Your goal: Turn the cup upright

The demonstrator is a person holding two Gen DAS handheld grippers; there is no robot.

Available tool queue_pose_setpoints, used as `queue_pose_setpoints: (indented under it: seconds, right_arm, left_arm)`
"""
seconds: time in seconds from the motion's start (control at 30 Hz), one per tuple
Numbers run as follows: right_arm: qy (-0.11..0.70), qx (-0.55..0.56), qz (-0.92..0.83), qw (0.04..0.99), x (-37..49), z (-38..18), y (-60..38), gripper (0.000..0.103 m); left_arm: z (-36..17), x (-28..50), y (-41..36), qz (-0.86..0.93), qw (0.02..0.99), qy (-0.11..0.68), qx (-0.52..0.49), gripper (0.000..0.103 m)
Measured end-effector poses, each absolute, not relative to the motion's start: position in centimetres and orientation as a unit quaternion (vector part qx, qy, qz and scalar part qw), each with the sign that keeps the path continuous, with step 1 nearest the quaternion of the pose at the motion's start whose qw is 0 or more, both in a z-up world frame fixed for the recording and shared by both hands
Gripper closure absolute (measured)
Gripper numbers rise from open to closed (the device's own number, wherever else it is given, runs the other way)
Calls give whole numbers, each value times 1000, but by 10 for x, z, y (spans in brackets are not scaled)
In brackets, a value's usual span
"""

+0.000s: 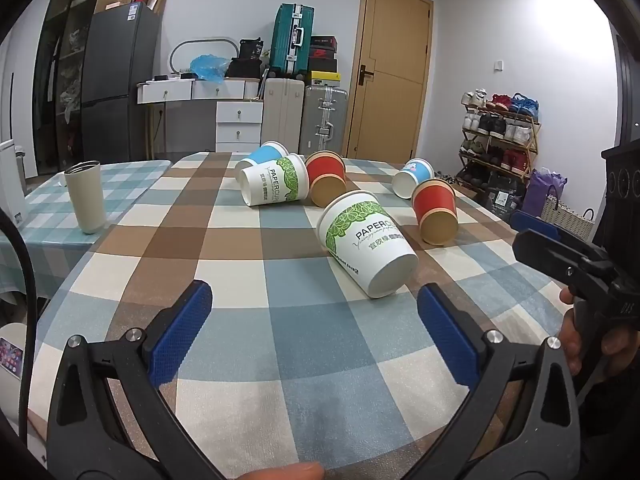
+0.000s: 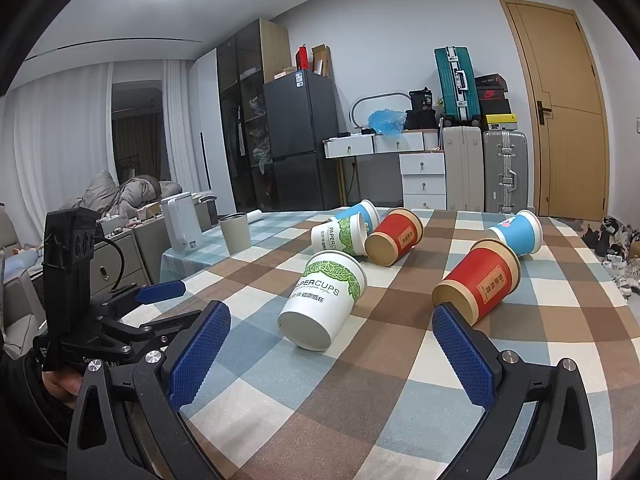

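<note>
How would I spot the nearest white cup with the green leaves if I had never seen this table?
Start at the checked tablecloth with six paper cups lying on their sides. The nearest white cup lies closest to the front edge, its closed base facing you. Its twin has the same leaves but lies further back beside a blue cup.

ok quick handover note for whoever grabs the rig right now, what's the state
Left tongs: open, holding nothing, low over the near table edge.
Right tongs: open, holding nothing, pointed toward the cups.
Six paper cups all lie on their sides on the checked tablecloth: near white leaf-print cup, near red cup, far white cup, far red cup, two blue cups.
Done: none upright yet.
Left: stand up all six; the near white one is the closest.
</note>
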State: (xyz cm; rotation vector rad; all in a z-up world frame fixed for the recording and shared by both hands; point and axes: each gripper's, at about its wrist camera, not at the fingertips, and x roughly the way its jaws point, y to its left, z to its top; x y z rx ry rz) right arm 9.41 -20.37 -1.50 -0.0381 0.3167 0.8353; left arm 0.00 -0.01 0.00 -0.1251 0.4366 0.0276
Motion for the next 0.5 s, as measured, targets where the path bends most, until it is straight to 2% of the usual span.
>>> queue_pose_setpoints:
  seconds: [0.5]
  right_arm:
    - [153,-17,404,902,94,-15,-204,0]
  left_arm:
    - [0,0,0,14,974,216,-62,0]
